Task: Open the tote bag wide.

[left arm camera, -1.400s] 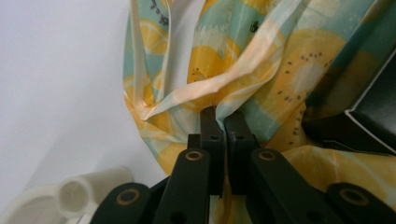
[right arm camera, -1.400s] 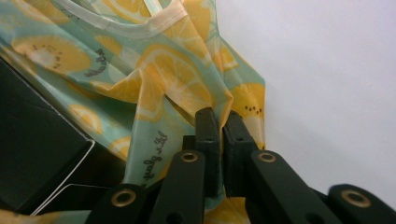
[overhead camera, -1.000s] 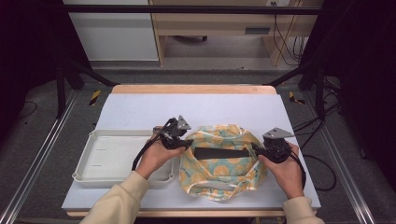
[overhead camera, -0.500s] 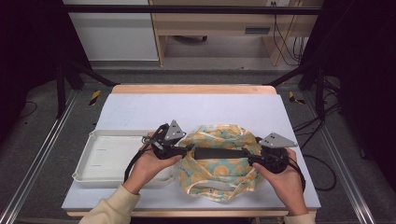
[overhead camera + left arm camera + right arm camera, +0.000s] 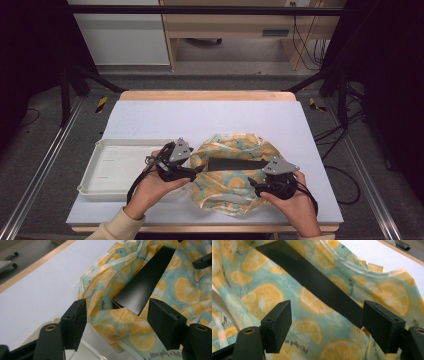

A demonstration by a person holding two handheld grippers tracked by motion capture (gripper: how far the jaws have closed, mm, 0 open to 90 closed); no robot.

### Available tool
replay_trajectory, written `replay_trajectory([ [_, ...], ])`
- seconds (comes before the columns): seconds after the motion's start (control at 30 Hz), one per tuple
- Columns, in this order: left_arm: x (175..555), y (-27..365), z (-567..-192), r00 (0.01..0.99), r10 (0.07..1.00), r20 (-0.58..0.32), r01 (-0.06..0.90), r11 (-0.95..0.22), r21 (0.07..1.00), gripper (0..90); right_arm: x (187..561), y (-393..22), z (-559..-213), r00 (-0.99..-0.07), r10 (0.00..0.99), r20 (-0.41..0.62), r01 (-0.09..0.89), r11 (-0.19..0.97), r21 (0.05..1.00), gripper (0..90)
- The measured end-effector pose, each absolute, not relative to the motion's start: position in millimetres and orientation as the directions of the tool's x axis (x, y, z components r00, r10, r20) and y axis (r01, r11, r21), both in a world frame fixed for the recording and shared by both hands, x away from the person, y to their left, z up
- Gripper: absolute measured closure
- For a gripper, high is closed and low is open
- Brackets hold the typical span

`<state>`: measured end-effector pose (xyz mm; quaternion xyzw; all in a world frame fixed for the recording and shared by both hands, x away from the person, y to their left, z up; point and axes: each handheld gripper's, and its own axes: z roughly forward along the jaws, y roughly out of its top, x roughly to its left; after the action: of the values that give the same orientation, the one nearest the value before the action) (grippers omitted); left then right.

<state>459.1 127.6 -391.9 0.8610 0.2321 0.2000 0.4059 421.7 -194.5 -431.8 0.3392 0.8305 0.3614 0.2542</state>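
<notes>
A cloth point(image 5: 225, 192) printed with orange slices lies crumpled on the white table, and a flat black strip point(image 5: 235, 164) rests across its middle. My left gripper point(image 5: 196, 172) is at the cloth's left edge and my right gripper point(image 5: 254, 187) at its near right. In the left gripper view the left gripper point(image 5: 117, 311) stands open. Its jaws have just been opening, and the strip's end point(image 5: 145, 282) and the cloth point(image 5: 185, 287) lie beyond the pads, untouched. The right gripper point(image 5: 325, 315) is open too, its jaws just widened over the cloth point(image 5: 262, 300) and strip point(image 5: 317, 285) without pressing.
A white tray point(image 5: 115, 165) sits on the table left of the cloth, under my left hand. The table's far half point(image 5: 200, 120) is bare white surface with a wooden back edge. Black frame posts and cables stand beyond the table's sides.
Both hands have drawn back toward the near edge of the table. Both pairs of jaws stand wider than before, and the cloth lies loose.
</notes>
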Motion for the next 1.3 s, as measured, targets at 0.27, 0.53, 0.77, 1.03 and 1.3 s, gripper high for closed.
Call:
replay_trajectory([
  [0.27, 456, 127, -407, 0.823, 0.548, 0.146, 0.263, -0.597, 0.758, 25.3, 417, -201, -441, -0.609, 0.764, -0.212, 0.420, 0.537, 0.732, 24.5],
  [0.53, 458, 121, -417, 0.837, 0.530, 0.136, 0.275, -0.623, 0.732, 22.8, 421, -210, -449, -0.576, 0.796, -0.187, 0.486, 0.518, 0.704, 29.8],
  [0.77, 459, 118, -421, 0.842, 0.525, 0.127, 0.284, -0.630, 0.723, 26.3, 423, -214, -452, -0.574, 0.803, -0.157, 0.513, 0.503, 0.696, 42.1],
  [1.03, 460, 118, -422, 0.836, 0.537, 0.113, 0.307, -0.629, 0.714, 39.2, 423, -215, -454, -0.572, 0.805, -0.156, 0.532, 0.509, 0.677, 59.7],
  [1.3, 459, 117, -424, 0.827, 0.546, 0.136, 0.307, -0.640, 0.705, 58.6, 422, -217, -454, -0.564, 0.810, -0.158, 0.541, 0.507, 0.671, 80.7],
])
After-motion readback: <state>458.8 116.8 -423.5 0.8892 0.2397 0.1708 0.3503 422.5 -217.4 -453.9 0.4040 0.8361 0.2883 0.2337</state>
